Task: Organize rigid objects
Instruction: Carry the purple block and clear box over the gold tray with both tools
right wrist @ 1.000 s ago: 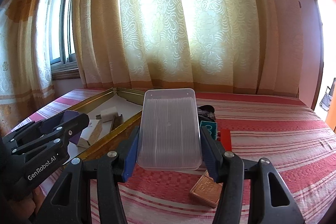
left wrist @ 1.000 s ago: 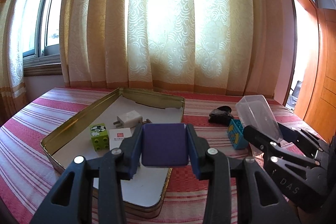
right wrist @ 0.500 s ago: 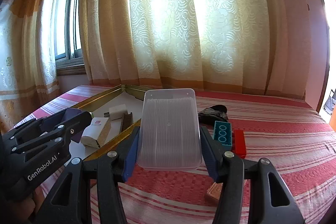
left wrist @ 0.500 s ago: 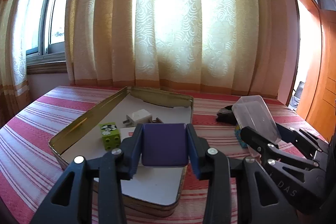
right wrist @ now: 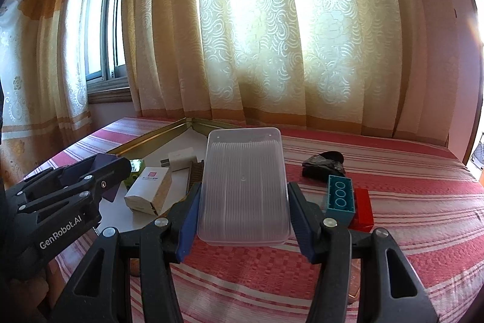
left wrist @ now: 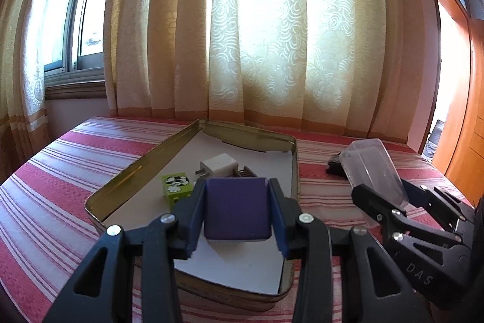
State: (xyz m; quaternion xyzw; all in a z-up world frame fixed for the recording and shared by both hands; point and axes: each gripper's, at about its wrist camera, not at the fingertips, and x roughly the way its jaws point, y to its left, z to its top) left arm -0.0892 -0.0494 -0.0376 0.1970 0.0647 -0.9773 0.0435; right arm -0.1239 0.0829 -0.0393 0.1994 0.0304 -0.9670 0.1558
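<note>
A: Nearest us, what are the two hands carrying?

B: The left gripper point(left wrist: 237, 209) is clamped on a purple block point(left wrist: 237, 208), above the near end of the gold tin tray point(left wrist: 99, 199). The right gripper point(right wrist: 242, 209) squeezes a clear plastic box point(right wrist: 243, 186) over the striped cloth point(right wrist: 408, 202).

A: And farther off?

B: In the tray lie a green block point(left wrist: 176, 186) and a white charger point(left wrist: 219, 165). Right of the tray sit a teal brick point(right wrist: 340, 197) touching a red brick point(right wrist: 363, 206), with a dark lump point(right wrist: 323, 165) behind them.

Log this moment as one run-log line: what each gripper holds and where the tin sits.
left gripper: shut on purple block over tin | right gripper: shut on clear box above striped cloth, beside tin
</note>
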